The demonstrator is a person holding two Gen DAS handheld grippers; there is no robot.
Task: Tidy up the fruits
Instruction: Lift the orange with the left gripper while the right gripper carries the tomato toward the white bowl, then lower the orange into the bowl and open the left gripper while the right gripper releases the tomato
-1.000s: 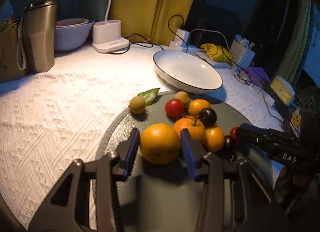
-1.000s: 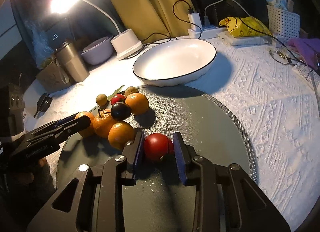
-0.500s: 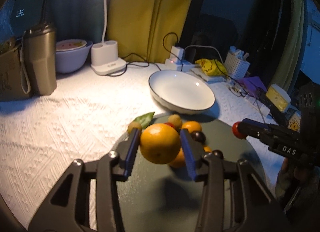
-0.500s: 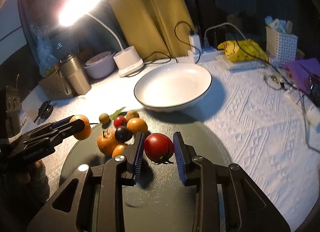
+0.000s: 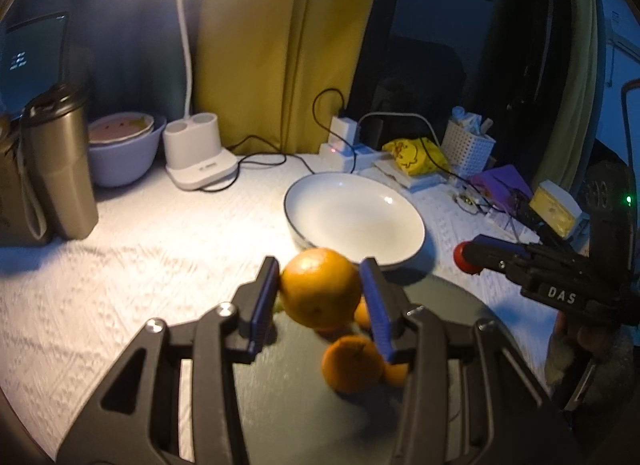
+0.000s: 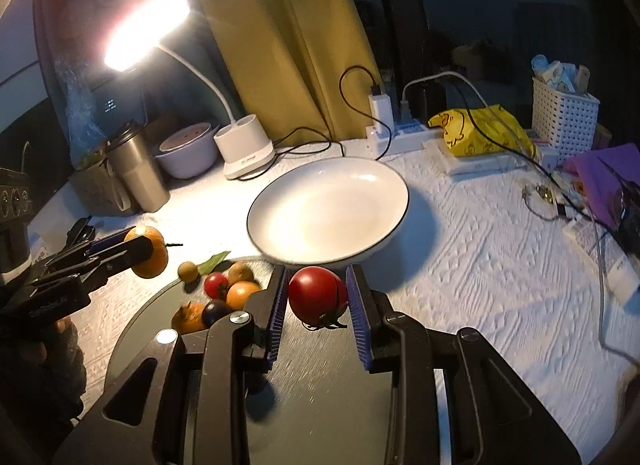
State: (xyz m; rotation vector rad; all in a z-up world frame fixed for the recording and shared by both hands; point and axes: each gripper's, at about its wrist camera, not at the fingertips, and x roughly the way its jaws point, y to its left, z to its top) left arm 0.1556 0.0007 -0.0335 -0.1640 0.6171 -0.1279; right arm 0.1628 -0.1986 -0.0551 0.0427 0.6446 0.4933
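The left gripper (image 5: 322, 297) is clamping a large orange (image 5: 320, 289) between its blue-padded fingers (image 5: 264, 301), holding it in the air above a dark round mat (image 5: 304, 405). The jaws are parted only as wide as the orange, pressing it on both sides. Below and just behind it, smaller oranges (image 5: 352, 363) are lying on the mat.

The right gripper (image 6: 318, 299) is gripping a red tomato (image 6: 318, 295) the same way, jaws closed to the width of the fruit, lifting it clear of the mat (image 6: 320, 393). The tomato's green stem is pointing downward. To its left, a small cluster of fruit (image 6: 224, 297) is sitting on the mat's far edge: a small red tomato, a dark plum, oranges and brownish round fruits, with a green leaf (image 6: 214, 261) beside them.

Just beyond the mat, a white bowl (image 6: 328, 209) with a dark rim is resting on a white textured tablecloth (image 6: 480, 265). Both grippers are pointing toward it, with the held fruit near its closest rim.

Farther back, a lit desk lamp (image 6: 244, 149) is standing on a white base, near a steel tumbler (image 6: 138, 169) and a pale bowl (image 6: 188, 153). A power strip (image 6: 404, 131), a yellow bag (image 6: 480, 131) and a white basket (image 6: 564, 109) are lining the back edge, in front of a yellow curtain (image 6: 288, 37).
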